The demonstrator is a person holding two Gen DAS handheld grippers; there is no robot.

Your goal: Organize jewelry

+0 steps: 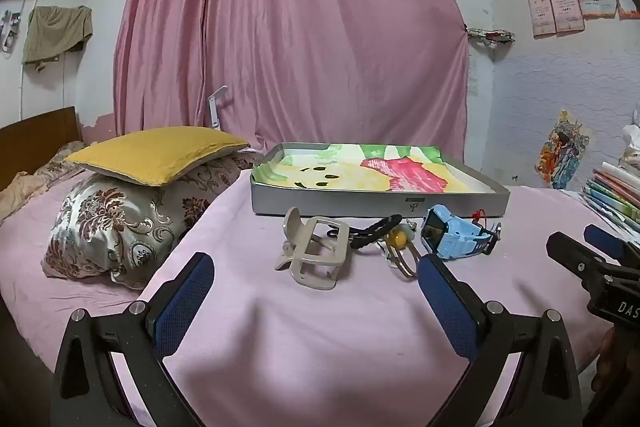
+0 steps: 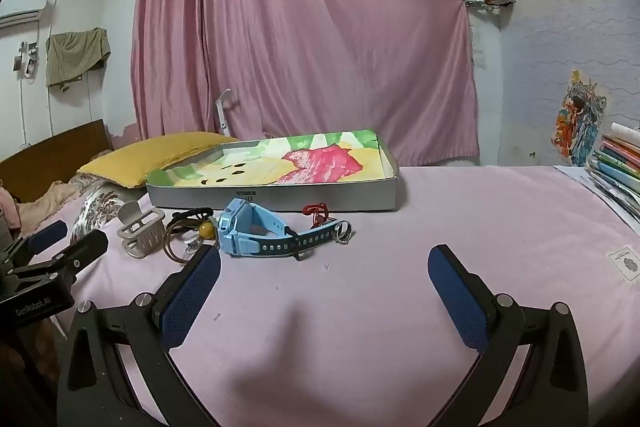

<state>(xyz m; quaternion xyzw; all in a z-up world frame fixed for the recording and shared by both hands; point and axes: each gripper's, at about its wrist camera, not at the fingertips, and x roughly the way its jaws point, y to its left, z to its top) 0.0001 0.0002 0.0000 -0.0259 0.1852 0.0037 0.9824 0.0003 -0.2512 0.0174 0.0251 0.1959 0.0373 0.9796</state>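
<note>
Near the bed's middle, our left gripper (image 1: pixel 314 279) and right gripper (image 2: pixel 324 271) gape wide, empty; tangled hair tie (image 1: pixel 374 229) could drag the watch (image 1: pixel 452 233).

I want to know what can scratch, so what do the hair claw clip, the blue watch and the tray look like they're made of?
Hair claw clip: looks like matte beige plastic, with moulded bars and no shine.
Blue watch: seemingly a plastic case with a soft rubbery strap, which bends and has punched holes; the screen looks glossy.
Tray: grey walls with crisp folded corners, probably cardboard, possibly thin metal; a painted sheet lines its floor.
</note>
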